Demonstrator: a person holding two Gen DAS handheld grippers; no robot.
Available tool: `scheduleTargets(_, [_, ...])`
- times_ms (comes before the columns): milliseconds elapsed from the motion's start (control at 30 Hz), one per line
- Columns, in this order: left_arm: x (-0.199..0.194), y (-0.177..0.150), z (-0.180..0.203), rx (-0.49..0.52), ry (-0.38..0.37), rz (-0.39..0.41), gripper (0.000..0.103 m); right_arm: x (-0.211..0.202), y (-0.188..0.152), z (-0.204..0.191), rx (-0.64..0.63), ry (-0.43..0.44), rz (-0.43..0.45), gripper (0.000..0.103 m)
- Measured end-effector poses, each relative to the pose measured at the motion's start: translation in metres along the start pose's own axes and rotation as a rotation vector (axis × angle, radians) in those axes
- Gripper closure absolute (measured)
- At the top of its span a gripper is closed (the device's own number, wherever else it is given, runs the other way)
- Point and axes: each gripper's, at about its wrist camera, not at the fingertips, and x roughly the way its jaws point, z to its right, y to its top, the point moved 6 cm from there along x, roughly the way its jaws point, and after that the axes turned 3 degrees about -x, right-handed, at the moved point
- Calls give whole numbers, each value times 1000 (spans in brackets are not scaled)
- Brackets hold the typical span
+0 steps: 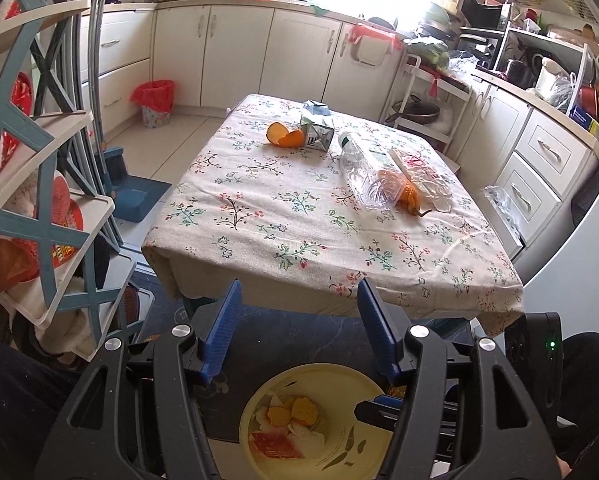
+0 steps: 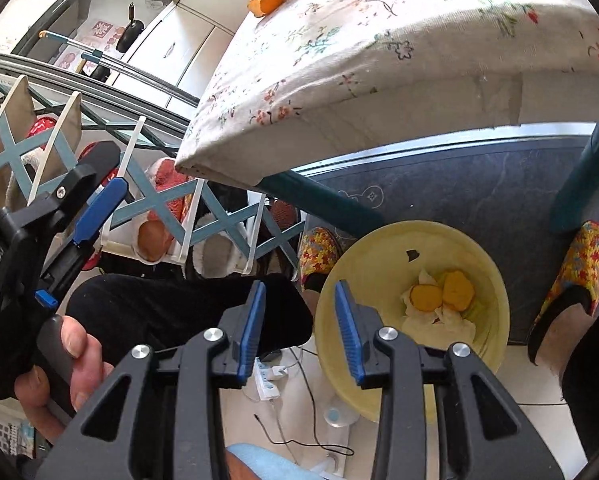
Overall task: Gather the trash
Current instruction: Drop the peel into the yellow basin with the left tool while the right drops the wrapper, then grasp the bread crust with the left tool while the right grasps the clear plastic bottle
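A yellow bin (image 1: 363, 384) stands on the floor before the table, holding orange peels (image 1: 295, 412) and paper scraps; it also shows in the right wrist view (image 2: 379, 256). On the floral tablecloth (image 1: 283, 208) lie orange peels (image 1: 285, 135), a crushed carton (image 1: 317, 130), a clear plastic bottle (image 1: 359, 168) and a plastic bag with orange scraps (image 1: 415, 182). My left gripper (image 1: 299, 296) is open and empty above the bin, short of the table's near edge. My right gripper (image 2: 299, 296) is open and empty, low beside the bin's left rim.
A shoe rack (image 1: 39, 184) stands at the left. A red-lined bin (image 1: 155, 102) sits by the far cabinets. A dustpan (image 1: 139, 196) lies left of the table. Slippered feet (image 2: 579, 264) flank the yellow bin. A power strip and cables (image 2: 271, 380) lie on the floor.
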Motion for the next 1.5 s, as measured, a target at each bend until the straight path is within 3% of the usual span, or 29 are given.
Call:
scheduleTargets(133, [4, 4, -5, -21, 9, -1, 45, -3, 6, -4, -35, -46, 32, 66])
scheduleTargets(300, [10, 23, -13, -36, 20, 9, 43, -27, 27, -11, -115, -153, 175, 65])
scheduleTargets(500, [30, 86, -23, 28, 73, 22, 36, -65, 80, -25, -195, -245, 350, 48])
scheduleTargets(667, [65, 130, -34, 57, 113, -1, 36, -72, 140, -44, -270, -305, 419, 37])
scheduleTargets(1000, [143, 175, -57, 45, 170, -95, 36, -19, 215, -51, -334, -410, 350, 37])
scheduleTargets(1233, [181, 183, -47, 87, 161, -136, 36, 7, 234, -43, -353, -508, 300, 37])
scheduleTargets(1367, [199, 186, -41, 110, 157, -149, 36, 17, 242, -39, -376, -530, 291, 44])
scheduleTargets(1500, [216, 189, -39, 128, 163, -163, 36, 14, 245, -36, -372, -490, 286, 47])
